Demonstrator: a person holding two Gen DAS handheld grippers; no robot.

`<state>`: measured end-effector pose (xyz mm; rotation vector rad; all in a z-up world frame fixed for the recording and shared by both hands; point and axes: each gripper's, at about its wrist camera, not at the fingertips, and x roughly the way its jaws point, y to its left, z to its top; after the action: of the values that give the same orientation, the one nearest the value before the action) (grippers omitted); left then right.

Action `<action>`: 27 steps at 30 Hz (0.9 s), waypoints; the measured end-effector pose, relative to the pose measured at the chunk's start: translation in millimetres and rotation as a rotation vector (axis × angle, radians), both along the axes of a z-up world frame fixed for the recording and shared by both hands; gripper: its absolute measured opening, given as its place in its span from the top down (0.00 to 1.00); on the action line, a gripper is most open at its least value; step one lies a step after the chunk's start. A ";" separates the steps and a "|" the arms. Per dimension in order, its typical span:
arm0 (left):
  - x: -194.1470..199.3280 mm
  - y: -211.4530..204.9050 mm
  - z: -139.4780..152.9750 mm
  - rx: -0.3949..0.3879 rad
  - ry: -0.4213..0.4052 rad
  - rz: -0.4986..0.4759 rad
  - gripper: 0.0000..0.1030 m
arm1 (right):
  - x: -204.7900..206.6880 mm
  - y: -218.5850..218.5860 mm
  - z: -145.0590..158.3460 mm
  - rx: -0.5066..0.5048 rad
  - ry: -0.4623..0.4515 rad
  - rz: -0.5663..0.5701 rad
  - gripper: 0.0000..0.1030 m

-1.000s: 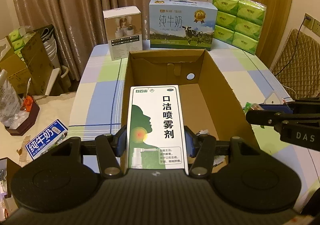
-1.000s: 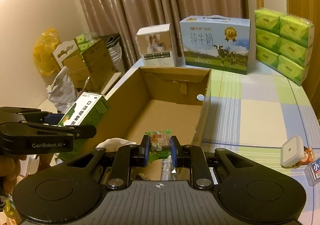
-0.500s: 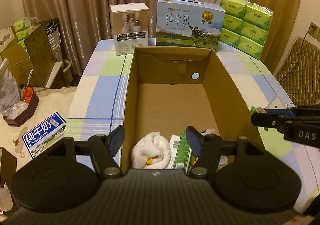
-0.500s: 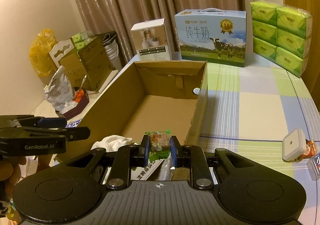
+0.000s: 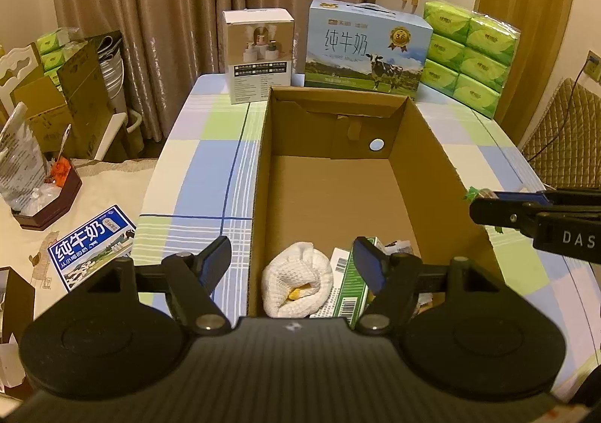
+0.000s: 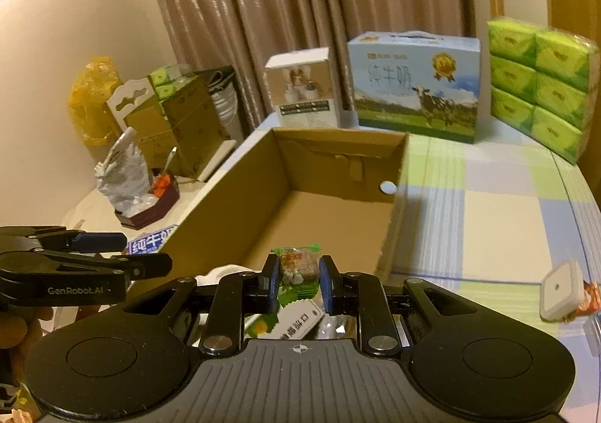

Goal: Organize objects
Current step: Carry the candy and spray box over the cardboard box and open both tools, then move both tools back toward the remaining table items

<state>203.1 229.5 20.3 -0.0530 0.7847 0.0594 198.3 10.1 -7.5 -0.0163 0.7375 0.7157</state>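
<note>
Right tongs (image 6: 299,282) — pinching a small green-wrapped snack packet (image 6: 296,269), pads pressed against its two sides; packet stands roughly upright between them, top edge above the pads

Left tongs (image 5: 293,261) — spread wide, nothing between the pads, hovering above the near end of the open cardboard box (image 5: 428,167)

Box sits on the checked surface (image 5: 210,160), long axis running away from both cameras toward the blue milk carton case (image 5: 366,47) at the far edge. Near end already holds a white rolled cloth (image 5: 300,276) and a green-and-white medicine box (image 5: 347,286) lying side by side; the middle and far floor of the box show bare cardboard

Key relation: in the right wrist view the packet is over the near end of the box, inside the right wall line, with the medicine box directly below the tongs. So the drop target lies straight down or slightly forward — no sideways travel judged necessary. Right tongs are the only ones loaded; the left tongs appear at the left of that view, beside the left wall, apart from the packet

Judgement: next step is release over the box. Packet is light and crinkly — may cling to a pad or land on top of the medicine box rather than on the floor

Loose on the surface to the right, well apart from the box: a small white square case (image 6: 559,289) — candidate for a later pick, nearer the right tongs
</note>
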 end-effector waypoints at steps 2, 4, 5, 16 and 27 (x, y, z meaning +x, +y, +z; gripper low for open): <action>-1.1 1.3 -0.8 -0.002 0.002 0.006 0.33 | 0.9 -1.1 -1.1 0.019 0.005 -0.001 0.45; -2.9 1.7 -1.5 0.000 0.005 0.012 0.33 | 1.1 -5.9 -0.7 0.045 0.006 -0.015 0.40; -4.3 1.6 -1.6 -0.001 0.004 0.014 0.33 | 1.1 -8.4 -0.5 0.048 0.008 -0.019 0.40; -29.3 -13.9 7.5 -0.012 -0.017 0.020 0.27 | -18.5 -39.9 14.9 0.050 0.009 -0.056 0.38; -70.3 -53.7 25.8 -0.009 -0.029 0.027 0.17 | -56.6 -94.1 26.5 0.039 0.019 -0.139 0.30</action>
<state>132.7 175.7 46.1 -0.0732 0.7549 0.0809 141.7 -84.0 19.0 0.0771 0.7350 0.5980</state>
